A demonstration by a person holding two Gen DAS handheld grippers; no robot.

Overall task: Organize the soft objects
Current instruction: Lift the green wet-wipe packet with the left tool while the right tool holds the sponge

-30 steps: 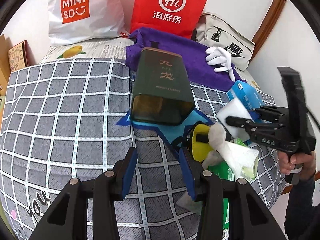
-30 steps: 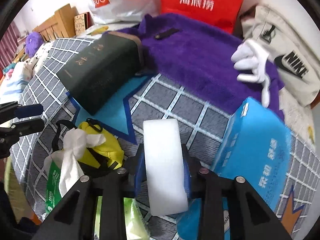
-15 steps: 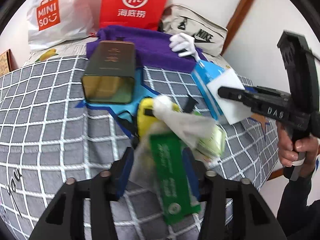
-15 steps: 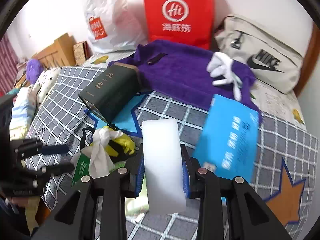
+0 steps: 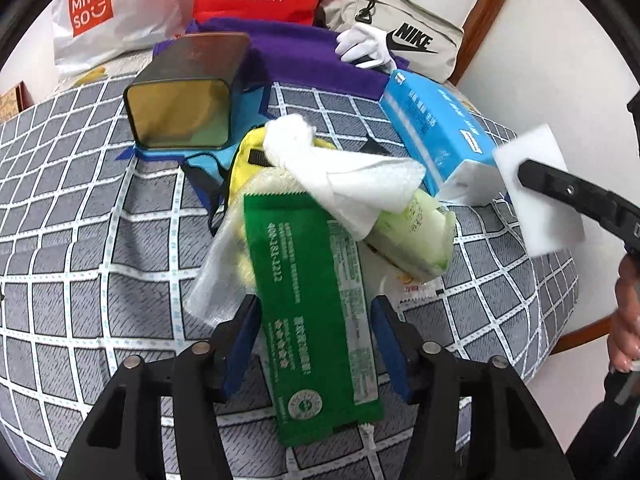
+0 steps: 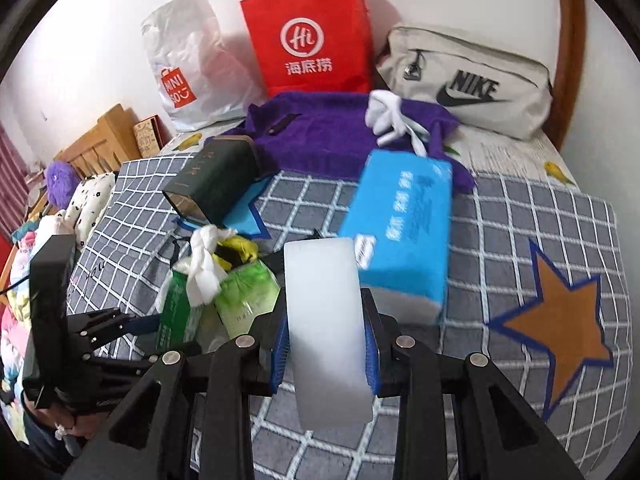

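White sponge (image 6: 326, 320): pinched in your right gripper (image 6: 324, 344), just beside the blue tissue box (image 6: 400, 232).
Green pack (image 5: 316, 312): between your left gripper's (image 5: 316, 344) opening pads — untouched.
Risk: closing early snags the loose tissue (image 5: 352, 176) — drags the pile.

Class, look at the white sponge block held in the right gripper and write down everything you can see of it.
The sponge is a plain white rectangular block, smooth and foam-like, with no print. The right gripper is shut on it: both blue pads press its long sides near the lower half, and its far end sticks out beyond the fingertips. It is held clear above the checked blanket, in front of the blue tissue box, touching only the pads.
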